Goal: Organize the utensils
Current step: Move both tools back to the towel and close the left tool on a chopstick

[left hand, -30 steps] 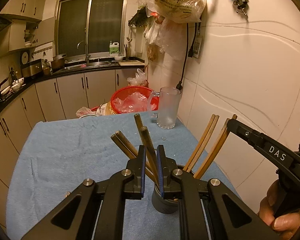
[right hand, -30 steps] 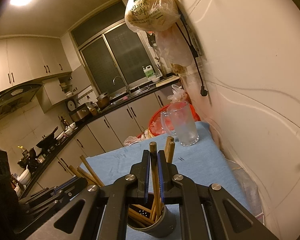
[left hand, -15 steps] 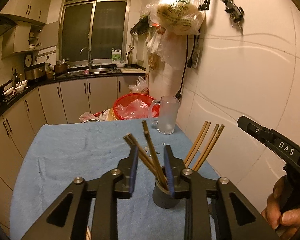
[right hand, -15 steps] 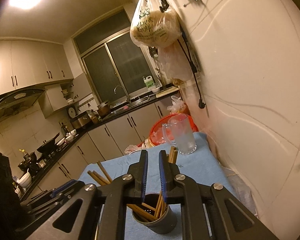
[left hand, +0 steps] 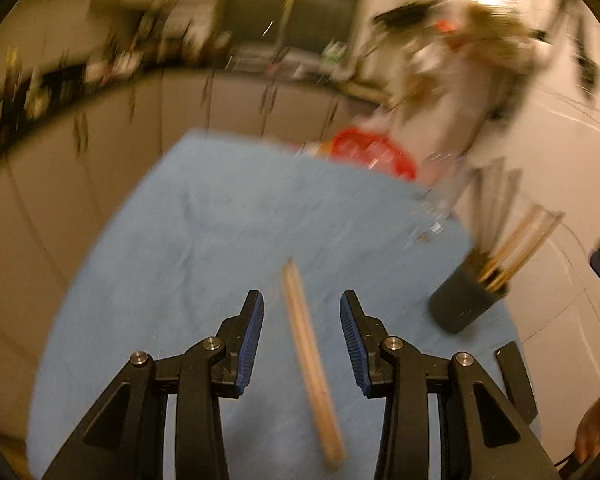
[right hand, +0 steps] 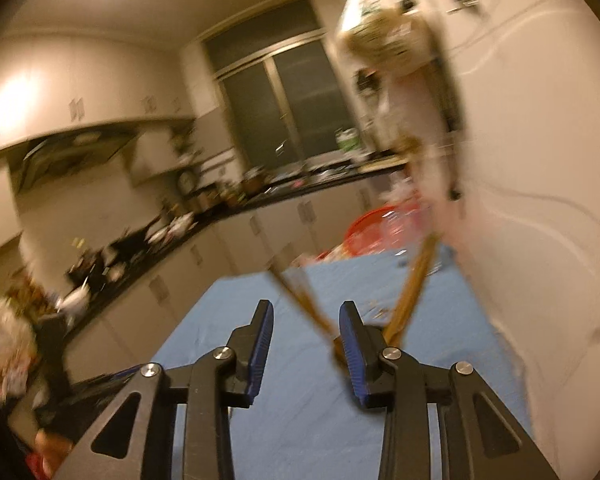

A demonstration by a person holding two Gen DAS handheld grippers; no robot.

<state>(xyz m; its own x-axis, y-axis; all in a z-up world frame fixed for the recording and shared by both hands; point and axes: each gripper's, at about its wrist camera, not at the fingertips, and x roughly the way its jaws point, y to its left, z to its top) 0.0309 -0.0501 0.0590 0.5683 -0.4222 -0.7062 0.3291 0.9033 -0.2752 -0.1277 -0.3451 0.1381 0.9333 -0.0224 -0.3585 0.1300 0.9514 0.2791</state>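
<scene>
Both views are motion-blurred. In the left wrist view my left gripper (left hand: 302,312) is open and empty, above a pair of wooden chopsticks (left hand: 310,364) that lies on the blue cloth (left hand: 220,240) between the jaws. A dark grey cup (left hand: 462,304) holding several wooden chopsticks (left hand: 516,244) stands at the right. In the right wrist view my right gripper (right hand: 306,320) is open and empty. Chopsticks (right hand: 414,284) fan out just behind its right finger (right hand: 354,344), which hides the cup.
A red basket (left hand: 374,152) and a glass mug (left hand: 440,184) sit at the table's far edge by the white wall (left hand: 560,152). Kitchen cabinets and a cluttered counter (right hand: 180,232) run along the left. Bags hang on the wall above.
Both grippers have opened and let go of the chopsticks in the cup. My left gripper has swung left and down over the pair on the cloth. My right gripper has pulled back.
</scene>
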